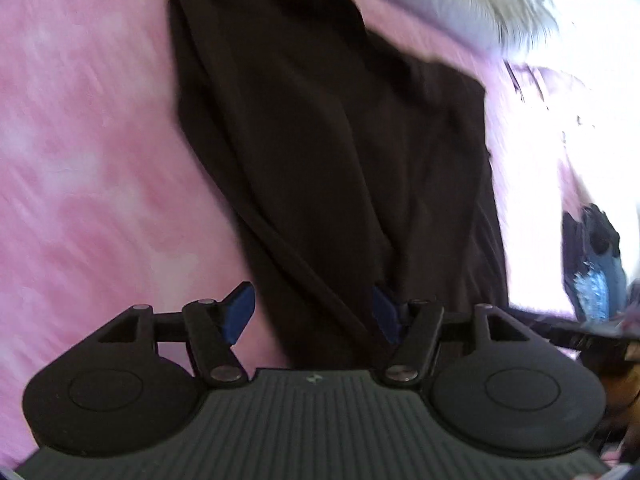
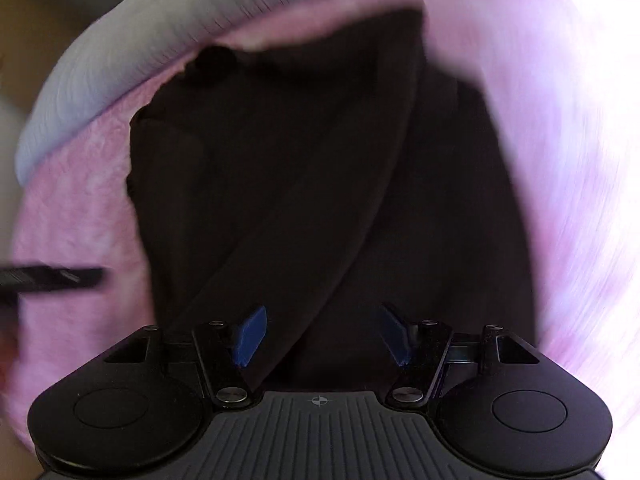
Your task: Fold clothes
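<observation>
- Lying on a pink cover, the dark garment spread from just under both grippers to a far white blanket.
- Only the left wrist view showed the left gripper, its blue pads apart, cloth between them unpinched, and a blurred blue-patterned thing at right.
- Only the right wrist view showed the right gripper, fingers likewise apart over the garment, and a black bar at left.

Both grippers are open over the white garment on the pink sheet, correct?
Not quite: the garment is black, not white, as both wrist views show. The rest holds: the left gripper and the right gripper are open over it, pads clear of the cloth, and it lies on the pink sheet.
</observation>
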The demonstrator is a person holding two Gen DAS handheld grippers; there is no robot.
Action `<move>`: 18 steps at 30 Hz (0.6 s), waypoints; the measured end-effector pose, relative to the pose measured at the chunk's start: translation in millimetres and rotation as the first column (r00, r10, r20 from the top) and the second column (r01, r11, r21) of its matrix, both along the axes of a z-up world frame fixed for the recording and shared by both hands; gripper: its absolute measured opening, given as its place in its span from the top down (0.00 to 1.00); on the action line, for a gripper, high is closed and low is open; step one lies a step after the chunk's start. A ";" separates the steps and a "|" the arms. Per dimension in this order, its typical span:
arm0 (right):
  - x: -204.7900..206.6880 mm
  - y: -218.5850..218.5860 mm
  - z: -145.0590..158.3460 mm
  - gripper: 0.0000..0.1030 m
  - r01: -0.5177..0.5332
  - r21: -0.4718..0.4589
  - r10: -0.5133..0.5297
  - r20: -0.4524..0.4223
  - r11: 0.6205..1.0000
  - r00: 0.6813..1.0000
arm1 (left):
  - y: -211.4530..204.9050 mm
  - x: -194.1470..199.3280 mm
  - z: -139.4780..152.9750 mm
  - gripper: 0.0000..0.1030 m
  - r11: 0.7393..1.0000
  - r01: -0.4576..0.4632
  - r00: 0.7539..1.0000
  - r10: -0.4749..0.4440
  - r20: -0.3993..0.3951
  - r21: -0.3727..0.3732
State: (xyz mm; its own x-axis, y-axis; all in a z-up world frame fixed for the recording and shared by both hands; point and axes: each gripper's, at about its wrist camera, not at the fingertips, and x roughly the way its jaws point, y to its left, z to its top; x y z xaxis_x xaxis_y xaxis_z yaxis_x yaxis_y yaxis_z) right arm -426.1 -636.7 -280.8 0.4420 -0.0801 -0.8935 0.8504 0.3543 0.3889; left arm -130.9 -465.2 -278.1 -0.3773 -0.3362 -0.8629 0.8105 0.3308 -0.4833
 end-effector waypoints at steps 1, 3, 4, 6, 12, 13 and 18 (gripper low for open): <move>-1.2 6.6 -8.4 0.36 0.049 0.047 -0.050 0.038 0.998 0.998 | -2.8 -4.9 -6.2 0.42 1.000 -0.009 1.000 0.009 -0.009 0.007; 1.3 16.3 -21.0 0.36 0.109 0.100 -0.119 0.098 0.989 0.988 | -9.0 -13.4 -17.6 0.42 0.999 -0.034 0.999 0.034 -0.022 0.017; 5.1 18.7 -24.7 0.36 0.124 0.110 -0.137 0.124 0.986 0.983 | -12.1 -17.7 -23.2 0.42 0.999 -0.047 0.998 0.047 -0.029 0.022; 23.8 4.6 -18.9 0.39 0.123 0.133 -0.145 0.173 0.983 0.974 | -16.0 -19.2 -27.7 0.50 0.997 -0.081 0.996 0.081 -0.038 0.021; 1.6 -8.8 5.4 0.99 0.087 0.101 -0.103 0.161 0.991 0.981 | -14.0 0.4 -16.5 0.99 0.989 -0.146 0.985 0.146 -0.088 0.009; -8.9 -11.0 18.2 0.99 0.069 0.073 -0.080 0.147 0.995 0.986 | -11.1 5.0 -5.0 1.00 0.991 -0.130 0.988 0.128 -0.084 -0.014; -99.2 -37.9 107.8 0.99 -0.019 -0.176 0.008 -0.067 0.984 0.998 | 26.4 62.1 73.5 1.00 0.991 -0.093 0.995 0.096 0.025 -0.098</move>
State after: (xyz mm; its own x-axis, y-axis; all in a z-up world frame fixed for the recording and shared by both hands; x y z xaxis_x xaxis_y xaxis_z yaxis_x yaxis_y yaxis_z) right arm -525.3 -674.6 -172.9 0.3846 -0.2336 -0.8931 0.8668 0.4240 0.2624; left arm -68.8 -438.8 -204.6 -0.3141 -0.4515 -0.8352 0.7924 0.3599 -0.4926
